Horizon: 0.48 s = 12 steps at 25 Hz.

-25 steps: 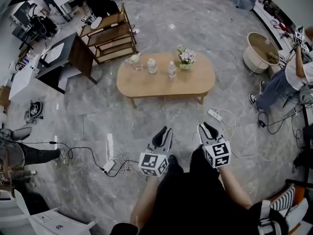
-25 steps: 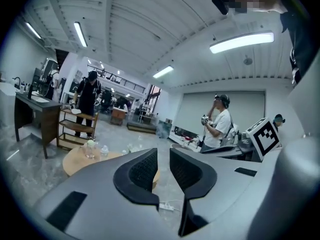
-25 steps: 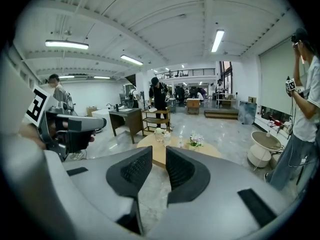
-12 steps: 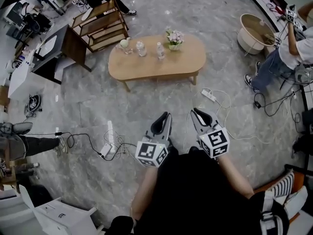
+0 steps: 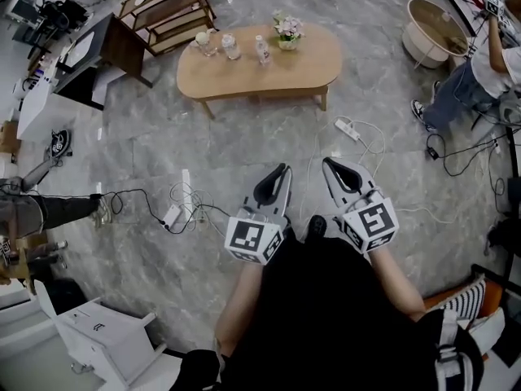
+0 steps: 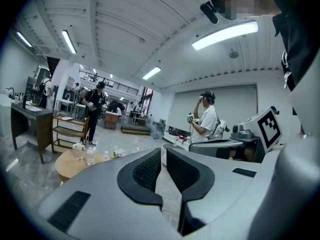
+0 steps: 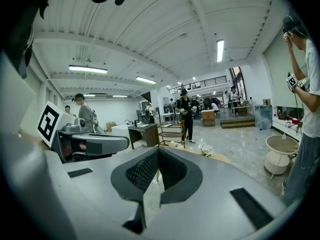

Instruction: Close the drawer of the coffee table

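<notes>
ahead, the coffee table (image 5: 260, 76) runs left-right (right end slightly higher).

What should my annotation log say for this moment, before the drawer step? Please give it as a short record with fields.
coffee table: oval, wooden, ahead of both grippers, not touched
on table: flowers, two bottles, small pale vessel
drawer: not discernible in any view
left gripper: jaws nearly together with a narrow gap, nothing between them
right gripper: jaws shut, empty
floor in between: power strip with cables
</notes>
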Motion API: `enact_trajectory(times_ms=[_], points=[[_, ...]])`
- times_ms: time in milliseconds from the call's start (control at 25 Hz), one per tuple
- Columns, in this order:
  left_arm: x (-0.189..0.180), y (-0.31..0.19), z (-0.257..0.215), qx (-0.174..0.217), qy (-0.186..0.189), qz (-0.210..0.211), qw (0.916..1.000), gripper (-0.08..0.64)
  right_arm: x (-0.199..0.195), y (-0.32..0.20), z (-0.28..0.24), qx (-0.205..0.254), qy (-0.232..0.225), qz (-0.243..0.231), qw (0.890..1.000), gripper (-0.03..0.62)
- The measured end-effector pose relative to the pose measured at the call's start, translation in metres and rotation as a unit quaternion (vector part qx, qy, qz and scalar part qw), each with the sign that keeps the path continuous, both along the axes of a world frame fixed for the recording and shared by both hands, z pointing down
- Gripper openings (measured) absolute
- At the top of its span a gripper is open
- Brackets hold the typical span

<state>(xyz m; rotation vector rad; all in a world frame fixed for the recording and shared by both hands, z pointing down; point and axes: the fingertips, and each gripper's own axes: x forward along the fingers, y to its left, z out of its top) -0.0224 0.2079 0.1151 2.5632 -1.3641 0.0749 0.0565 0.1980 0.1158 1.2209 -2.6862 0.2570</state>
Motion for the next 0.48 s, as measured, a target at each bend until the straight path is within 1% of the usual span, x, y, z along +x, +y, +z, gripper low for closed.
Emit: enact_trajectory(times_ms=[80,200,360,480], points=[[0.005,0.006,-0.001,0.002,-0.001,-0.005,1.0,0.046,0.002,0.004,-0.004,0.007,-0.002,-0.006,1.0,0.012],[0.01,0.019,-0.001,-0.001,0.003,-0.011,0.9999,0.046,0.007,0.015,-0.009,0.005,-0.013,-0.001,1.0,0.014],[0.019,0.034,0.002,-0.001,0.006,-0.008,0.9999,0.046,0.015,0.033,-0.004,0.009,0.008,0.002,1.0,0.012],[0.026,0.042,0.002,0.0,0.006,-0.004,1.0,0.046,0.02,0.045,-0.002,0.008,0.011,0.0,1.0,0.012]])
